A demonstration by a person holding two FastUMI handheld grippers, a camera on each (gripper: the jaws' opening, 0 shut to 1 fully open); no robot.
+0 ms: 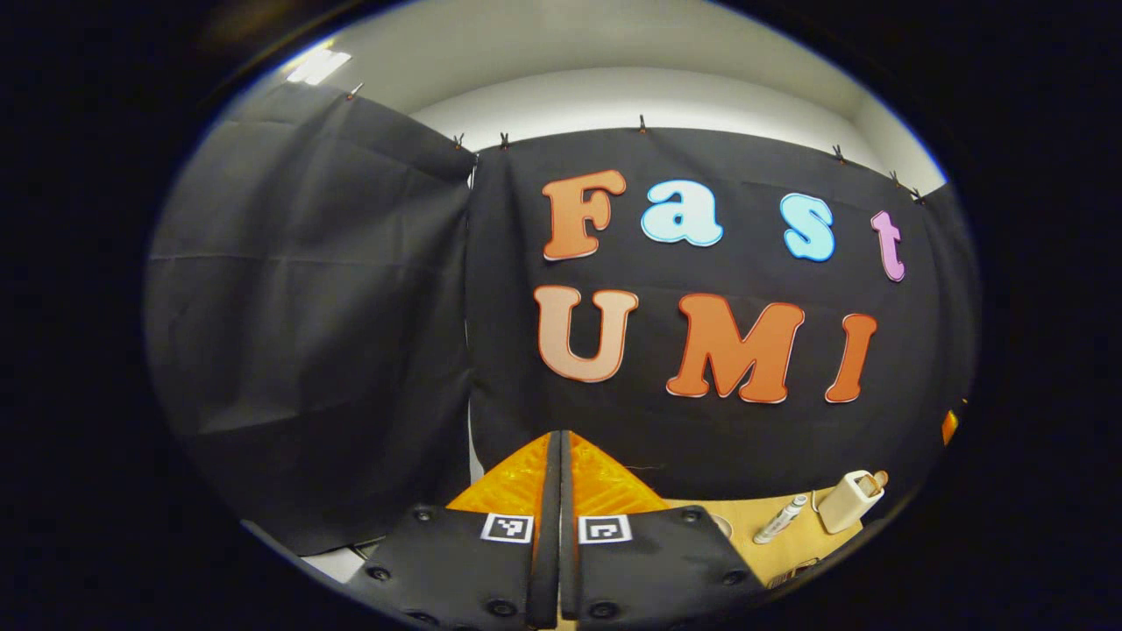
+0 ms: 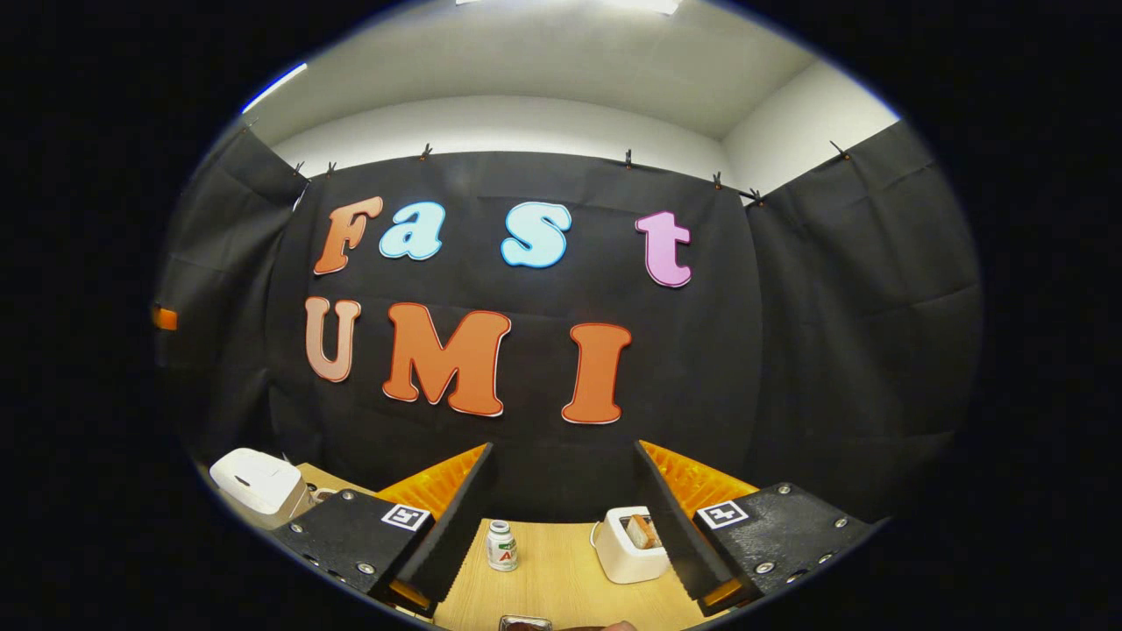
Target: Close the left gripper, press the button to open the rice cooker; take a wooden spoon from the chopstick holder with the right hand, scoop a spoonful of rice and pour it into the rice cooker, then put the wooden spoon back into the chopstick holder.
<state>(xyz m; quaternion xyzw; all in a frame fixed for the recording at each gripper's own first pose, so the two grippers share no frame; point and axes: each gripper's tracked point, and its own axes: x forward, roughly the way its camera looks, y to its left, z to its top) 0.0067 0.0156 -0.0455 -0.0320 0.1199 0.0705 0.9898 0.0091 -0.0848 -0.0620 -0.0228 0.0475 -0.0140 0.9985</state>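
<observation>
— While the rice cooker (image 2: 259,481) sits at the lower left of the right gripper view, is its lid up or down?
— Down. It is a white box on the wooden table (image 2: 561,570), partly behind the left finger of the right gripper (image 2: 561,526).
— And that gripper?
— Spread wide, nothing between its fingers. Through the gap, low in the frame, stands a small white bottle (image 2: 500,545) with a label in green and red; the print is too small to read.
— Any containers with something in them?
— A white toaster (image 2: 629,548) at lower centre-right, with what looks like a slice of bread (image 2: 642,531) in its slot. It shows again at the lower right of the left gripper view, bread poking up, with a white marker pen (image 1: 780,519) lying just beside it.
— The left gripper (image 1: 557,526)?
— Clenched, fingers pressed together on nothing, at the bottom centre of its view, pointing at the black cloth wall (image 1: 351,350).
</observation>
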